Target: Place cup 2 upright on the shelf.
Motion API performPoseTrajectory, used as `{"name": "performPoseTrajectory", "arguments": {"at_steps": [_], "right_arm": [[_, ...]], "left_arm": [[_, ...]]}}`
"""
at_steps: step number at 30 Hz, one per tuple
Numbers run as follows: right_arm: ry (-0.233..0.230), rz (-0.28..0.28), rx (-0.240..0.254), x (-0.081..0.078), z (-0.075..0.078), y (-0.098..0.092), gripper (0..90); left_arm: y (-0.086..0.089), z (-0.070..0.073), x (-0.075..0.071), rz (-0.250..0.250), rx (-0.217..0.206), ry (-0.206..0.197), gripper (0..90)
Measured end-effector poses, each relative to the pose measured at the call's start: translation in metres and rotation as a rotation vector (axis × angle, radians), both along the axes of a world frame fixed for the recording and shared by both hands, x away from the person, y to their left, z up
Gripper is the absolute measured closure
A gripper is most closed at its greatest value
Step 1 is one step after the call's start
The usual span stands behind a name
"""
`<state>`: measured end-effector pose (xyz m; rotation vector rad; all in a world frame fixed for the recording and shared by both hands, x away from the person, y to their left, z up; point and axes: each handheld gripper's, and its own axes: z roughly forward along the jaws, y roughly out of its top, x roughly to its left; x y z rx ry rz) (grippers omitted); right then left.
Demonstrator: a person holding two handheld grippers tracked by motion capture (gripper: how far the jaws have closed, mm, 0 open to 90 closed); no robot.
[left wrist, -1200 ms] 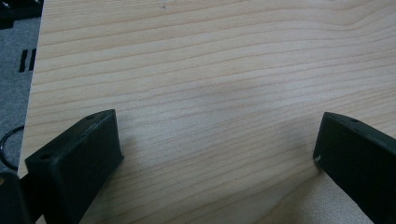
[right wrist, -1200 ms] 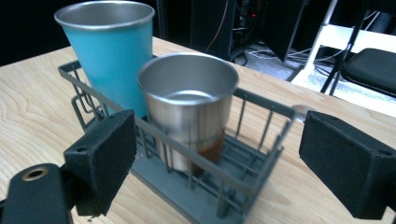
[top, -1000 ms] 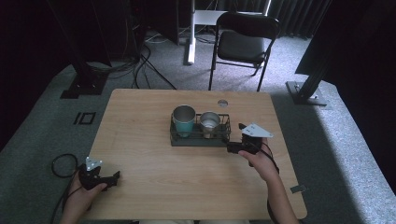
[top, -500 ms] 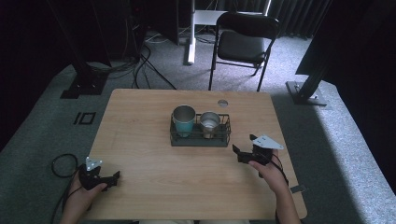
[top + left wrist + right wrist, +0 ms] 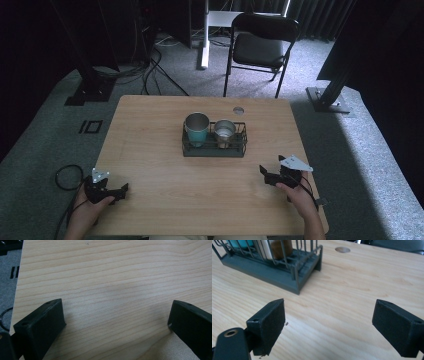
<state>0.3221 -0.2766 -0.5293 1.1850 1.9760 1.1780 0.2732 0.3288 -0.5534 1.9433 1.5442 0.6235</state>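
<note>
Both claws, left claw [image 5: 123, 188] and right claw [image 5: 262, 173], gape wide apart, empty, over the table [image 5: 150, 150].

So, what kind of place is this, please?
Probably a studio or lab set up for recording: dark curtains around, loose cables on grey carpet, a folding chair, and one wooden table for the work.

2 black claws [image 5: 263, 175], grey plates, cables
</note>
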Motion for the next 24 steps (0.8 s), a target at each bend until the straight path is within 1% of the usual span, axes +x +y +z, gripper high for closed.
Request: {"name": "performPoseTrajectory", "arguments": {"at_steps": [4, 9, 13, 15, 16, 17, 18, 21, 24], "right_arm": [[0.019, -0.028, 0.003, -0.005, -0.006, -0.008, 11.0], [0.05, -0.057, -0.013, -0.011, -0.012, -0.016, 11.0], [0.088, -0.084, -0.043, -0.014, -0.015, -0.021, 11.1], [0.106, -0.097, -0.047, -0.016, -0.016, -0.024, 11.0], [0.117, -0.102, -0.052, -0.017, -0.016, -0.026, 11.0], [0.138, -0.115, -0.069, -0.02, -0.017, -0.03, 11.0], [0.138, -0.115, -0.069, -0.02, -0.017, -0.03, 11.0], [0.165, -0.135, -0.08, -0.025, -0.018, -0.037, 11.0], [0.18, -0.149, -0.082, -0.029, -0.02, -0.043, 11.0]], "left_arm": [[0.0, 0.0, 0.0, 0.0, 0.0, 0.0, 1.3], [0.0, 0.0, 0.0, 0.0, 0.0, 0.0, 1.3], [0.0, 0.0, 0.0, 0.0, 0.0, 0.0, 1.3], [0.0, 0.0, 0.0, 0.001, -0.002, -0.002, 1.3], [0.0, 0.0, 0.0, 0.0, 0.0, 0.0, 1.3], [0.0, 0.0, 0.0, 0.0, 0.0, 0.0, 1.3], [0.0, 0.0, 0.0, 0.0, 0.0, 0.0, 1.3], [0.0, 0.0, 0.0, 0.0, 0.0, 0.0, 1.3], [0.0, 0.0, 0.0, 0.0, 0.0, 0.0, 1.3]]}}
